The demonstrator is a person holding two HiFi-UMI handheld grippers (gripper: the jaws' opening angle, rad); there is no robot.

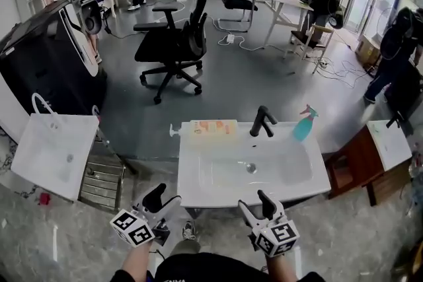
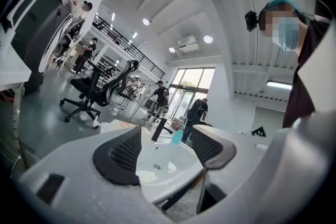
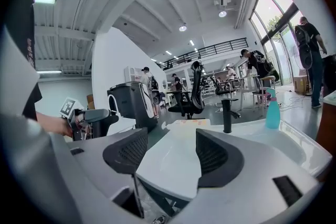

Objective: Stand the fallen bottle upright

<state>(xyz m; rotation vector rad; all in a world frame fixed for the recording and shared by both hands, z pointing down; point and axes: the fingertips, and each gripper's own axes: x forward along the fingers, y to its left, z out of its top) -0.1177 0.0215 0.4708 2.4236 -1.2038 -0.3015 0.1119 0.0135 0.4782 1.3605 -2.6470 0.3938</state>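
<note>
The fallen bottle (image 1: pixel 211 129), cream with an orange label and a white pump, lies on its side along the back rim of the white sink (image 1: pixel 198 191), left of the black tap (image 1: pixel 262 121). In the right gripper view the bottle (image 3: pixel 191 123) lies beyond the jaws, left of the tap (image 3: pixel 227 115). My left gripper (image 1: pixel 164 199) hovers open just short of the sink's front left corner. My right gripper (image 1: pixel 258 205) is open at the front edge, nothing between its fingers. Through the left gripper (image 2: pixel 165 152) jaws I see the basin (image 2: pixel 157 165).
A teal spray bottle (image 1: pixel 304 123) stands upright at the sink's back right. A second white basin (image 1: pixel 49 152) and a metal rack (image 1: pixel 102 181) are at the left, a wooden cabinet (image 1: pixel 360 165) at the right. A black office chair (image 1: pixel 175 43) and several people stand beyond.
</note>
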